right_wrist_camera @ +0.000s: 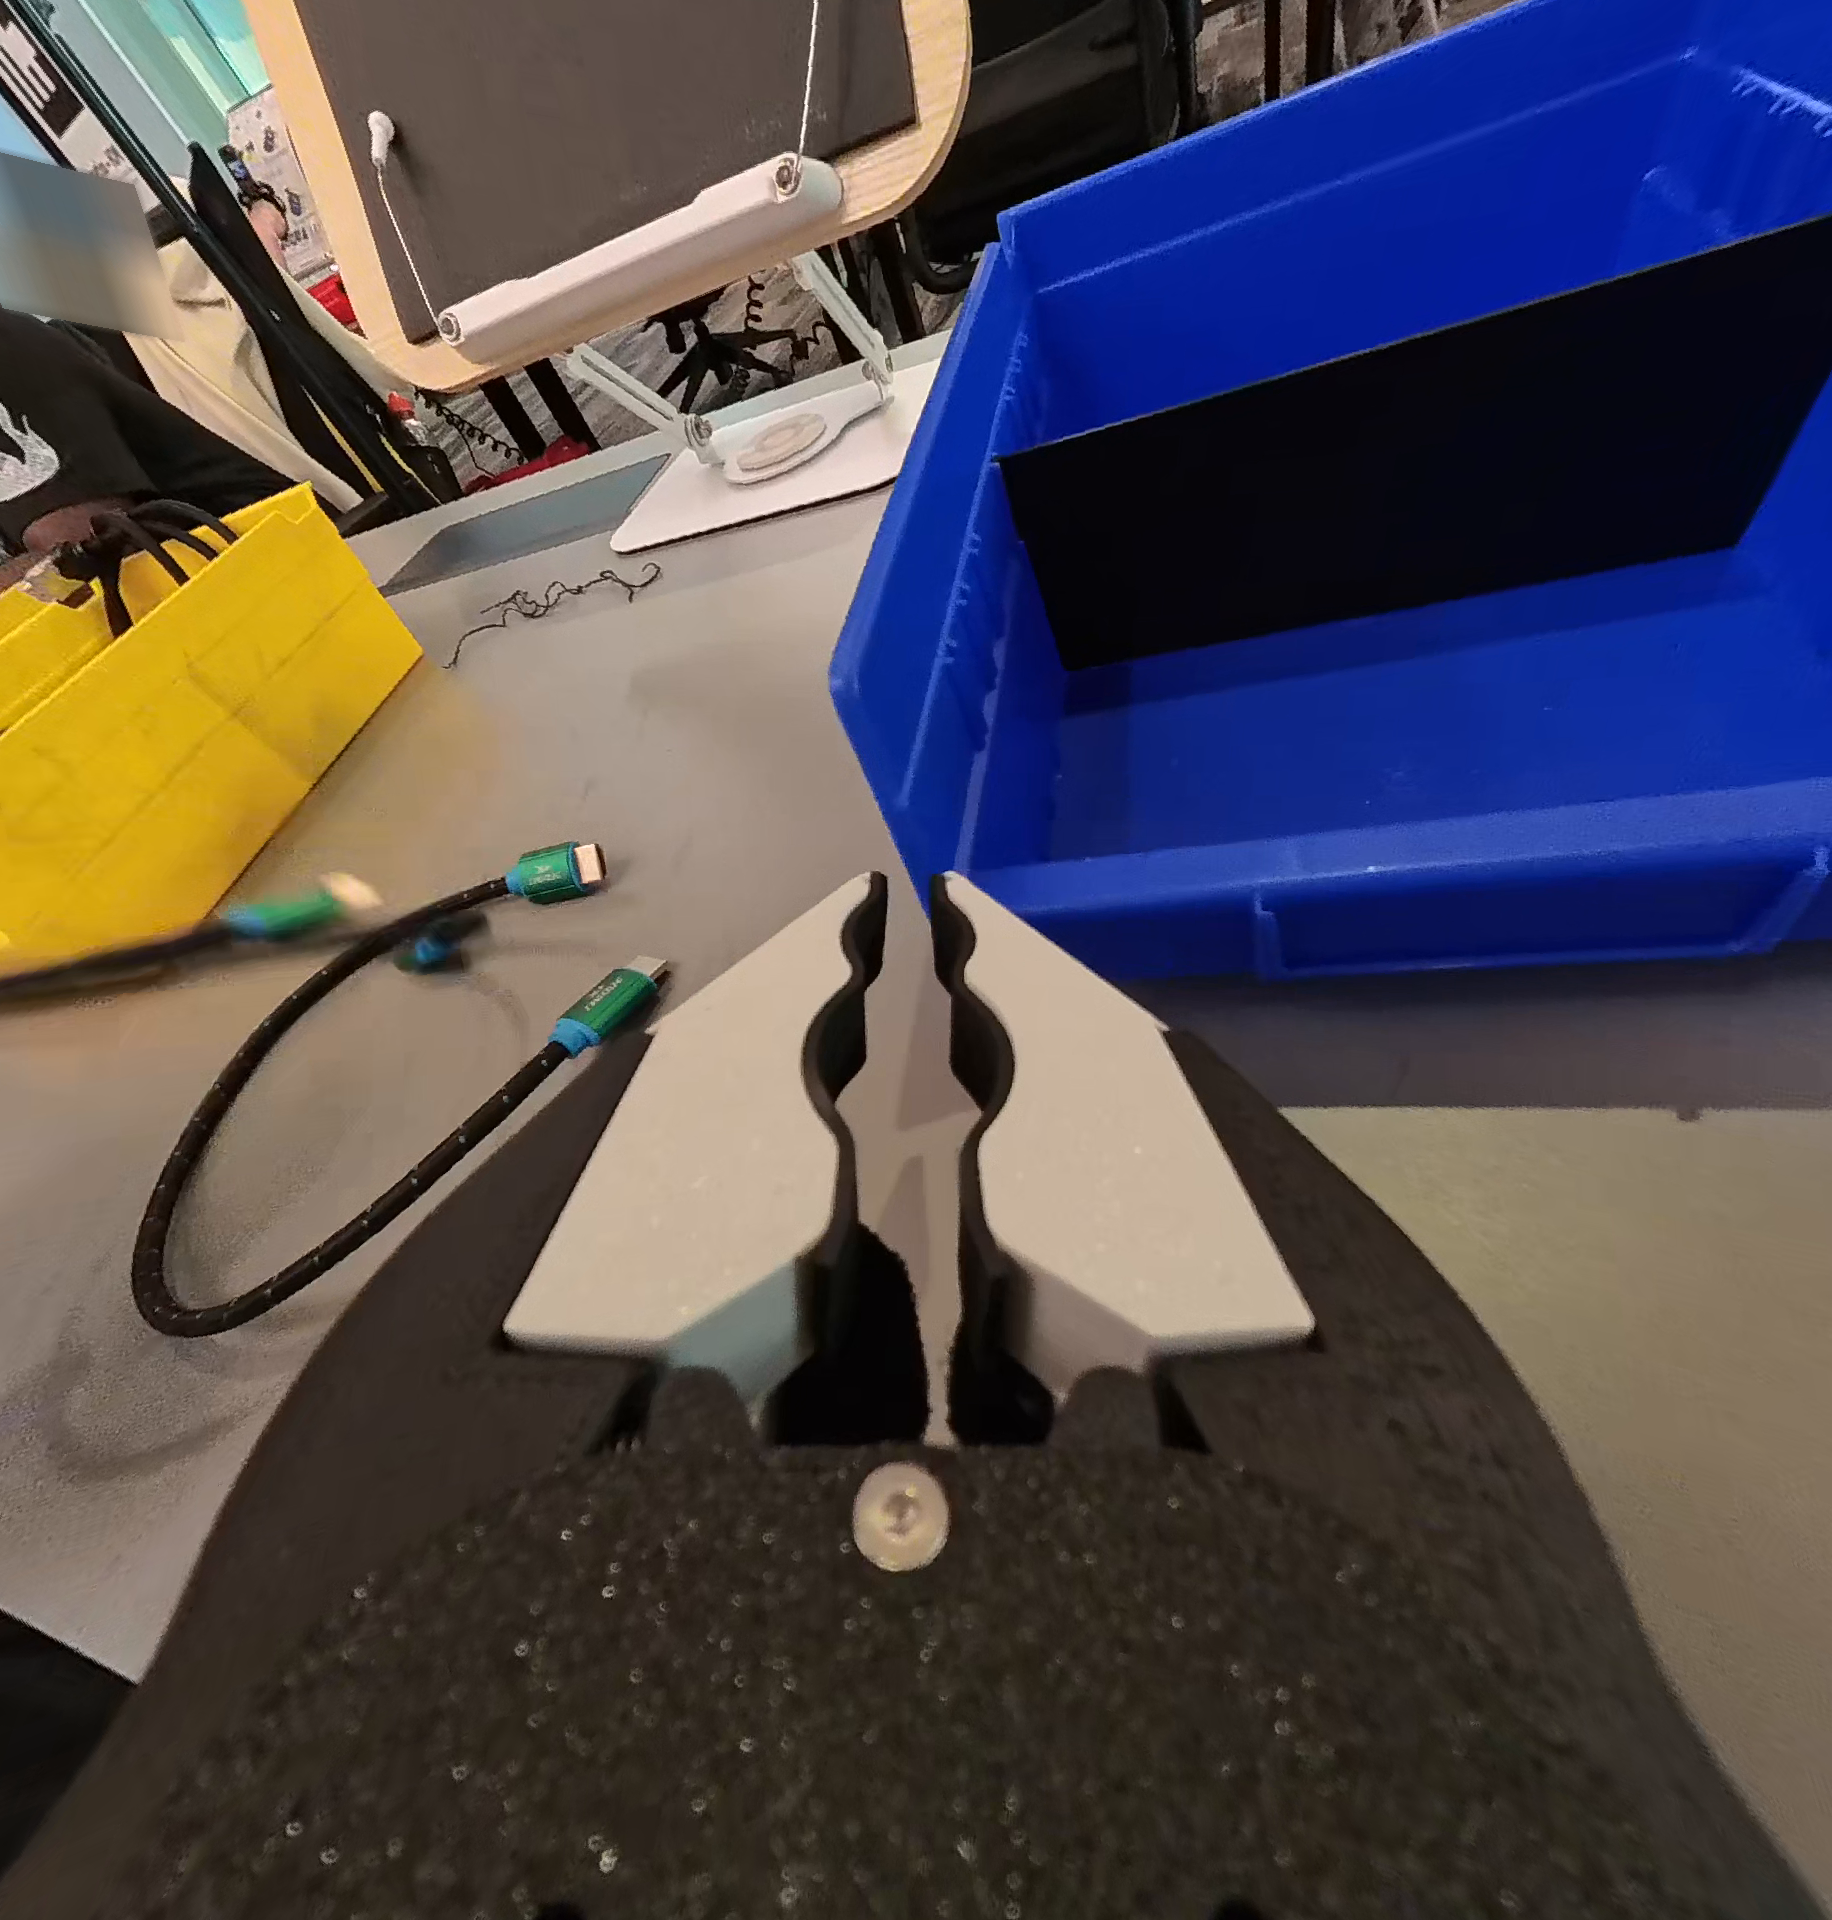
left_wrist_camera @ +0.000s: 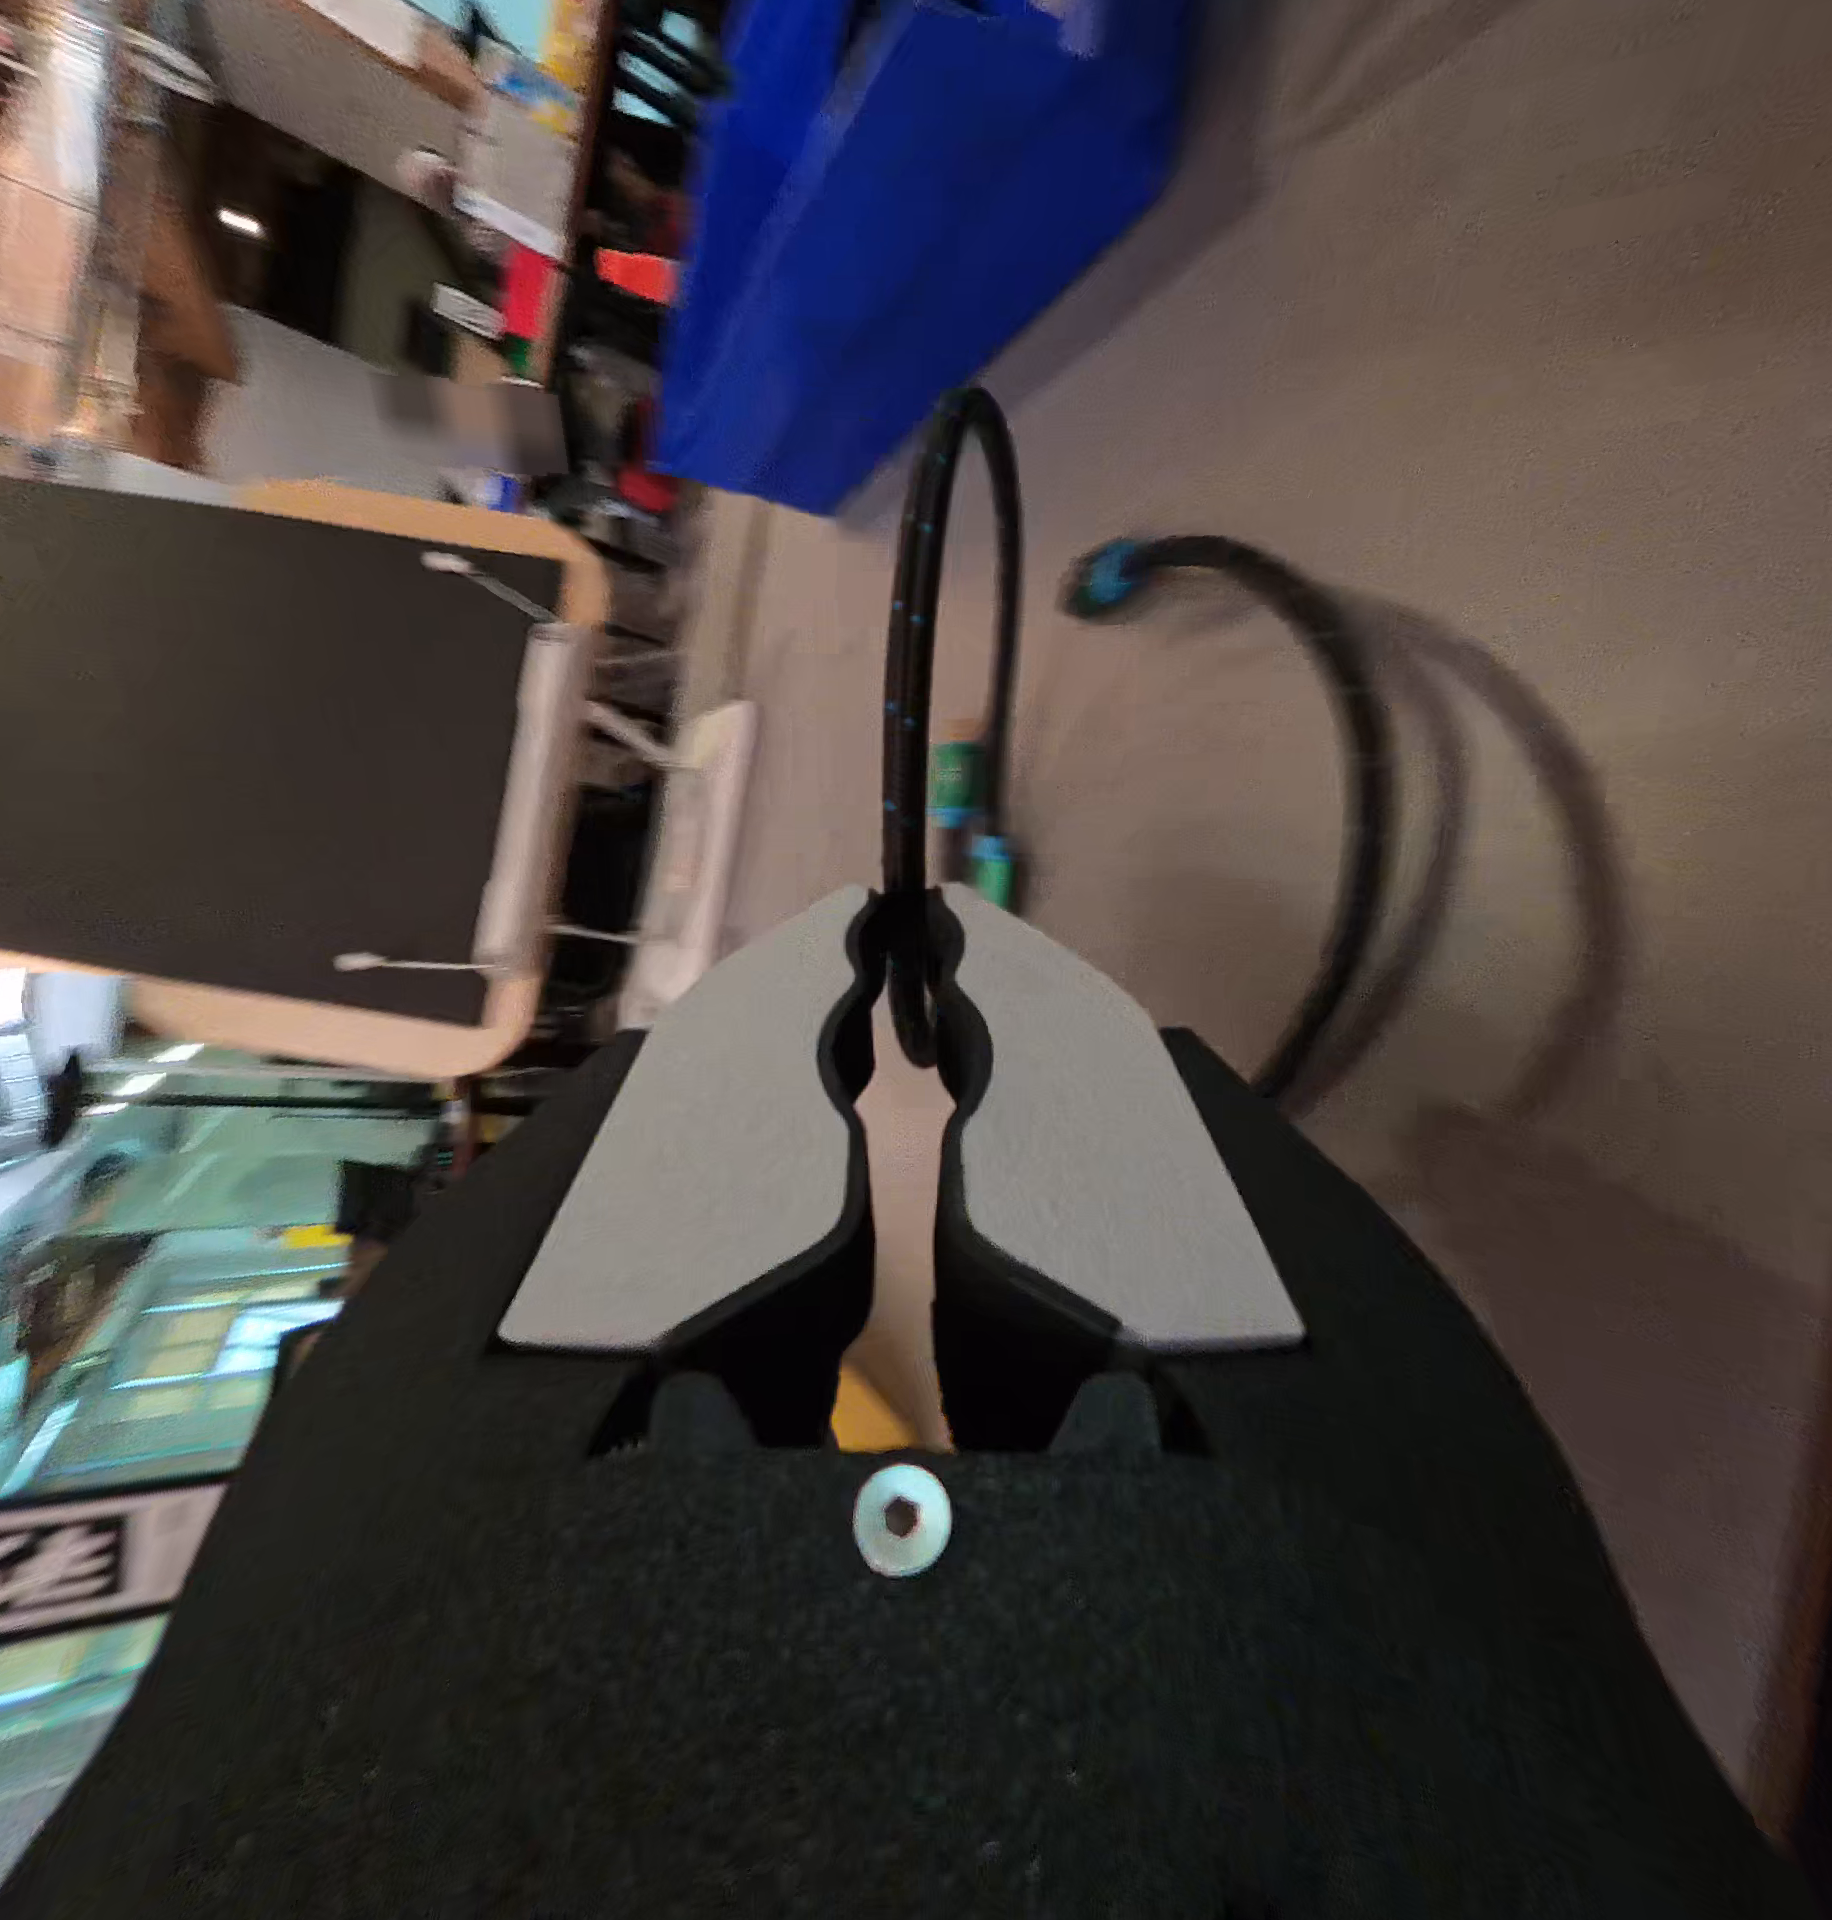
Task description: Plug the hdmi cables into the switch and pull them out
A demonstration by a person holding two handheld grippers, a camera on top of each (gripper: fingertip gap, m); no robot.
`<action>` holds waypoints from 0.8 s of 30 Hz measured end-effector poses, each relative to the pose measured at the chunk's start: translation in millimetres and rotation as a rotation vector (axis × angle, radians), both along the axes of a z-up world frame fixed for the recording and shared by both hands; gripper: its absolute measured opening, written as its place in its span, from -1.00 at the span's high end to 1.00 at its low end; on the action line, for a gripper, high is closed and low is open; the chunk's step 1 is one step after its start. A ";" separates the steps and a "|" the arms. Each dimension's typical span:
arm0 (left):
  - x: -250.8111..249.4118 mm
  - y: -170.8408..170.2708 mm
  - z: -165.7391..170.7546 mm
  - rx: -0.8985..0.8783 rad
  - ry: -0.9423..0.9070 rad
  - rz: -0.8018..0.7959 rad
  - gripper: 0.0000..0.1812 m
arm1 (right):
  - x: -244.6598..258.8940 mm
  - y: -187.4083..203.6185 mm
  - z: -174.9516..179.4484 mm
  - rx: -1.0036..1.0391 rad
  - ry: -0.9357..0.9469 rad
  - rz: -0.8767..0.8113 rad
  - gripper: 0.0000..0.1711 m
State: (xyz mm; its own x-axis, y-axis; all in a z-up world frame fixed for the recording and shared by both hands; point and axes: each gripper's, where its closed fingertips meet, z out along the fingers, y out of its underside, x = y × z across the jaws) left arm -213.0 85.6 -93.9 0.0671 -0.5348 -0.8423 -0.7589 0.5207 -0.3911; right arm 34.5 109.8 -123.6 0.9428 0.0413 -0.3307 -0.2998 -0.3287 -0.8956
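In our left wrist view, which is rolled sideways and blurred, the left gripper is clamped on a black braided HDMI cable that loops out past the fingertips; its green connector hangs just beyond them over the grey table. Our right gripper carries nothing, its fingers drawn nearly together with a narrow gap between them. To its left a second braided HDMI cable lies curled on the table, both green plugs pointing away. Beyond it we see a yellow bin, and ahead to the right a blue bin with a dark divider. We cannot spot the switch.
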 end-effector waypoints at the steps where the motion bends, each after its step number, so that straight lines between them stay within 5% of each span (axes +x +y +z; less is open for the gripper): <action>1: 6.3 -1.6 -20.2 -0.051 0.024 0.005 0.92 | 0.7 -0.5 0.0 0.000 0.000 -0.002 0.91; 6: 7.0 -19.6 -82.2 -0.373 0.121 0.039 0.86 | 5.7 -3.0 0.3 0.001 0.005 -0.013 0.91; 14: -30.3 -22.7 -32.9 -0.781 -0.152 0.057 0.64 | 0.2 -2.9 -2.7 -0.009 -0.006 0.004 0.91; 19: -82.8 35.3 30.1 -0.846 -0.345 0.160 0.62 | -3.1 -1.2 -4.8 -0.016 -0.019 0.014 0.91; 24: -153.4 150.7 65.1 -0.807 -0.460 0.497 0.59 | -3.0 0.3 -5.2 -0.018 -0.018 0.014 0.91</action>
State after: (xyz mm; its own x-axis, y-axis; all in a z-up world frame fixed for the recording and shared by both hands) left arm -366.4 236.3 -28.8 0.6558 -0.7500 -0.0864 -0.5058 -0.3516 -0.7877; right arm 31.5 110.0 -128.8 0.9479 0.0484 -0.3148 -0.2792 -0.3492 -0.8945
